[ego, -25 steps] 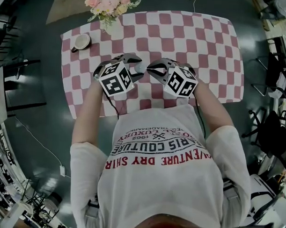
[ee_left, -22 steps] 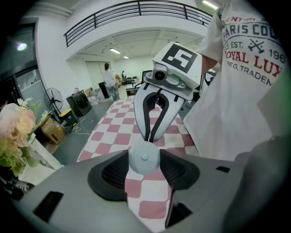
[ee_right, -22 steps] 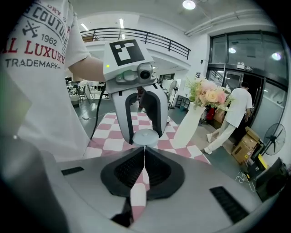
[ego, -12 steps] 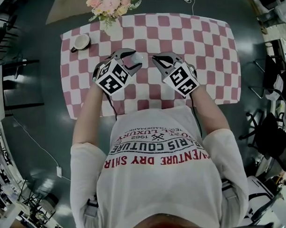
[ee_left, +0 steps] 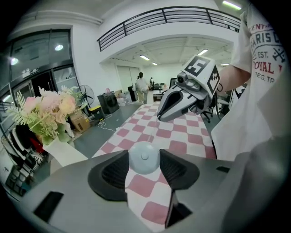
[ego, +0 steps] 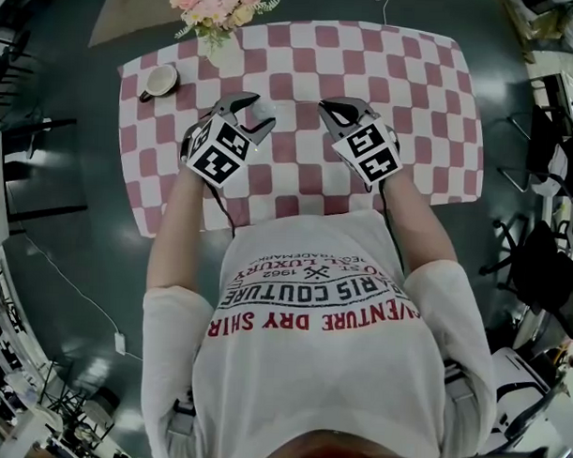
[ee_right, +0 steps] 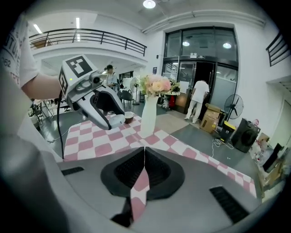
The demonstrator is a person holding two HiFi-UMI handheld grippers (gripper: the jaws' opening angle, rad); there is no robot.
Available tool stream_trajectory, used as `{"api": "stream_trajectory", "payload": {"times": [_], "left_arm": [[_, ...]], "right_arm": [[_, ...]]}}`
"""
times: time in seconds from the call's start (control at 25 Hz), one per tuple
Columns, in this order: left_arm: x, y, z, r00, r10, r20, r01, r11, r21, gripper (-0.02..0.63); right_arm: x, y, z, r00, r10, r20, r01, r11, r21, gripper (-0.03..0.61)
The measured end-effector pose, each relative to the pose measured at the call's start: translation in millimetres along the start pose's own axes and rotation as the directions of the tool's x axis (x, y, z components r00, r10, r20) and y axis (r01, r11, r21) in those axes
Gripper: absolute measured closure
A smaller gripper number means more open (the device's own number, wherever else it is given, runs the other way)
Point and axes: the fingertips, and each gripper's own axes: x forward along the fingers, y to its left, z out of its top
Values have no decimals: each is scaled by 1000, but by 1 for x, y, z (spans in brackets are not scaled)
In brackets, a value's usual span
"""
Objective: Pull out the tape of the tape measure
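1. The left gripper, at the upper left of the head view, has its jaws partly apart. They press on the sides of the round, pale tape measure. It is held up over the checked table.
2. The right gripper, at the upper middle of the head view, has its jaws squeezed tight together. The tape is too thin to see, so I cannot tell if its tip is pinched there.
3. If the pull is too quick, the tip could slip out of the tight jaws. Then the tape would snap back in.
4. The tape measure is round and looks smooth. It could turn or pop out of the left jaws and drop on the table.
5. A wide swing toward the upper left could knock the cup or the flowers.
6. A second ago the two grippers were close together in the middle of the head view. Now they are well apart, and both sit higher in the picture.
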Motion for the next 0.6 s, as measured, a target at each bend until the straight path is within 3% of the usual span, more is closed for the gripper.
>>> {"api": "stream_trajectory", "payload": {"times": [0.32, 0.44, 0.6], "left_arm": [[-6, 19, -24, 995, 76, -66, -78, 996, -41, 383], [-13, 23, -28, 996, 70, -47, -73, 994, -75, 383], [-10, 20, -29, 996, 70, -62, -74, 995, -62, 383]], "right_arm": [[-9, -22, -19, 998, -63, -22, 64, 995, 79, 546], [-14, -28, -24, 997, -70, -23, 72, 992, 102, 546], [-12, -29, -26, 996, -87, -29, 89, 990, 106, 546]]}}
